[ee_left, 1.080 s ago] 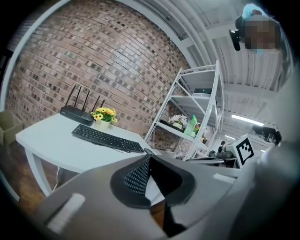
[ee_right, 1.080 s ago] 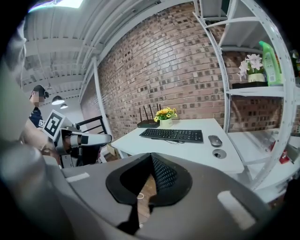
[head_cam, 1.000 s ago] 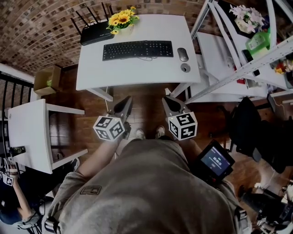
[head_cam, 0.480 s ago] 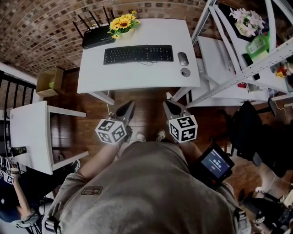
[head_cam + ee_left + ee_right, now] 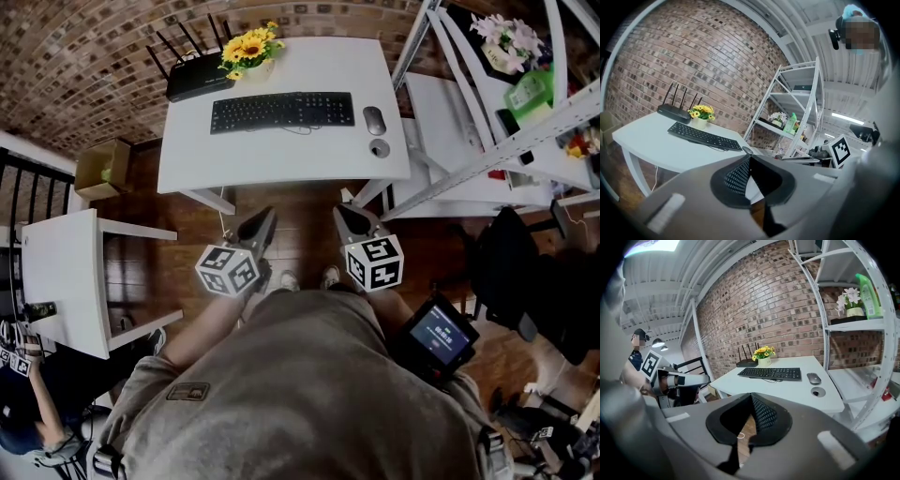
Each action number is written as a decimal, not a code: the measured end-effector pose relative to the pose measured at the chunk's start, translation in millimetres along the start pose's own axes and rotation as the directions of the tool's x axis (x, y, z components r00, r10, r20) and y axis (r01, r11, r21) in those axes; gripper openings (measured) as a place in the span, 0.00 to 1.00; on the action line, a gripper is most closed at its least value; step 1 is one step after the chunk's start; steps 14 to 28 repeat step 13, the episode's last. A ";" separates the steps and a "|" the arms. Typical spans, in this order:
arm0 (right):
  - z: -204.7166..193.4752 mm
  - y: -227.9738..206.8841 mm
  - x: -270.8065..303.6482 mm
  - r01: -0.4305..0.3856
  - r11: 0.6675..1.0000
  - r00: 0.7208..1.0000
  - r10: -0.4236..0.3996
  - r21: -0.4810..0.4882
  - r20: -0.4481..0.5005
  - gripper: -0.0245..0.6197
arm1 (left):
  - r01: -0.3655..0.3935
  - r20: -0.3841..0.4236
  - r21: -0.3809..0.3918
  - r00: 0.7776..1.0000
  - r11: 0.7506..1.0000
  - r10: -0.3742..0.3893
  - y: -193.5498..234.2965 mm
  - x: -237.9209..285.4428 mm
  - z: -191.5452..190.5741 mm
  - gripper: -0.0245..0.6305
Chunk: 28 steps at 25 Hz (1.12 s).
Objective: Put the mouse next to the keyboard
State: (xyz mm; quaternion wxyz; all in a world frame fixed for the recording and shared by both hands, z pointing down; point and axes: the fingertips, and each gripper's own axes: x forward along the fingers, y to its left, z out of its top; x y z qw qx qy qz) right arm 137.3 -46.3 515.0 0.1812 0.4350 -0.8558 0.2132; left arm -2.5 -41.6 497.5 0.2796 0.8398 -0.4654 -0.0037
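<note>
Task's thing: the mouse (image 5: pixel 374 120) lies on the white table (image 5: pixel 281 159), near the right edge, just beside the right end of the keyboard (image 5: pixel 282 111) but apart from it.
Long axis: in the head view the mouse runs from the near edge toward the far edge, crosswise to the keyboard's length; which end is its front is too small to tell.
Near the mouse: a round grommet (image 5: pixel 379 148) sits in the table between the mouse and the near edge.
Left gripper (image 5: pixel 261 223): over the wooden floor, short of the table's near edge; its own view shows the jaws closed together with nothing between them.
Right gripper (image 5: pixel 347 217): beside the left one, also short of the near edge; jaws pressed together, empty.
Only the head view shows: the cardboard box (image 5: pixel 101 161) and the side table (image 5: pixel 56 281) at the left; both grippers together.
Only the gripper views show: the brick wall rising behind the router (image 5: pixel 674 113) and the sunflowers (image 5: pixel 701 112); the green bottle (image 5: pixel 867 289) on the metal rack (image 5: pixel 862 324).
Open room: a wide bare strip of table runs between the keyboard and the near edge; the rack stands just beside the right edge.
</note>
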 end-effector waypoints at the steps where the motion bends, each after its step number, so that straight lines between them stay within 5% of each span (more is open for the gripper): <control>1: 0.2 -0.4 0.2 0.000 1.000 1.000 0.000 0.000 0.000 0.06 | 0.000 0.000 -0.001 1.000 1.000 0.000 -0.3 0.3 0.0 0.04; 28: 5.1 1.5 3.3 -0.002 1.000 1.000 0.002 -0.012 0.006 0.06 | 0.011 -0.005 0.005 1.000 1.000 -0.011 -0.5 -1.9 2.2 0.04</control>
